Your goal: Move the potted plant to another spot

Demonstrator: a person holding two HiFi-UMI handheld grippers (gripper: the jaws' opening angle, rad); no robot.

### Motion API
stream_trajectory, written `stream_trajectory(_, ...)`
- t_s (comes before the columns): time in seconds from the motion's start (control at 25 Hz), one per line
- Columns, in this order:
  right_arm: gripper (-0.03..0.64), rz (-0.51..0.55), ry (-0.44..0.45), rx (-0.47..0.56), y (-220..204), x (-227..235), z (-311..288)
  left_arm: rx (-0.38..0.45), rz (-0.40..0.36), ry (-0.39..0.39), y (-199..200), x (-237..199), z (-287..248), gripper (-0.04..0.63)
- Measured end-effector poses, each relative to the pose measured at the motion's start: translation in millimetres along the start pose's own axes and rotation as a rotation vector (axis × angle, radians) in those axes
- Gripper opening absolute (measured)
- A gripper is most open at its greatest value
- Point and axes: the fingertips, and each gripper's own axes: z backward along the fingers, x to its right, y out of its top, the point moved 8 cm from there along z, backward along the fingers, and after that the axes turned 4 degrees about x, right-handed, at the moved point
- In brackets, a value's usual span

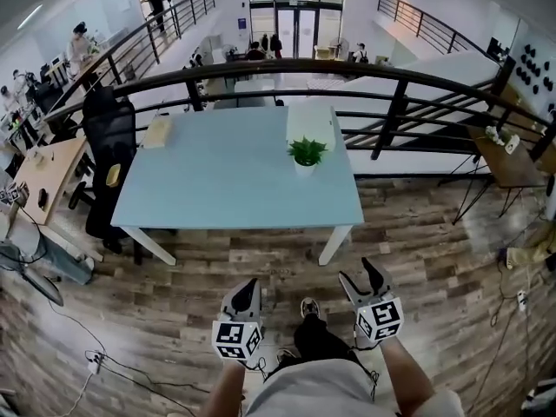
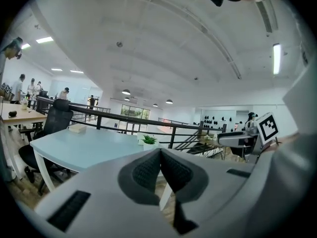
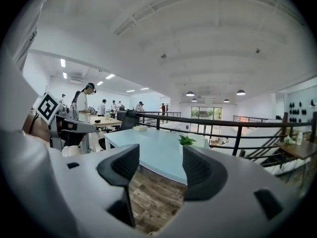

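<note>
The potted plant (image 1: pixel 306 153), green leaves in a small white pot, stands on the pale blue table (image 1: pixel 226 176) near its far right side. It also shows small in the left gripper view as the plant (image 2: pixel 148 140) and in the right gripper view as the plant (image 3: pixel 186 141). Both grippers hang over the wooden floor on the near side of the table, well short of the plant. My left gripper (image 1: pixel 249 283) has its jaws together and holds nothing (image 2: pixel 160 150). My right gripper (image 1: pixel 360 274) is open and empty (image 3: pixel 161 153).
A white box (image 1: pixel 311 122) sits just behind the plant, and a tan box (image 1: pixel 157 132) at the table's far left. A black chair (image 1: pixel 109 146) stands left of the table, a black railing (image 1: pixel 391 102) behind it. Cables (image 1: pixel 95 359) lie on the floor at lower left.
</note>
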Motion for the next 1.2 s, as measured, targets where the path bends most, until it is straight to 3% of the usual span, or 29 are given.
stream_trajectory(0.32,0.290,-0.027,0.006,-0.028,-24,40,-61,-0.042,-0.017,0.011,-2,-26,-80,0.011)
stream_trajectory(0.76,0.305,-0.004,0.070,-0.070,-36,147,-180,-0.138,-0.027,0.006,6,-31,-229,0.011)
stream_trajectory(1.0,0.313,-0.008,0.121,-0.129,-53,195,-229,-0.192,0.001,0.065,0,-40,-289,0.011)
stream_trajectory(1.2,0.330,-0.013,0.162,-0.151,-71,208,-268,-0.225,0.008,0.096,-11,-55,-322,0.011)
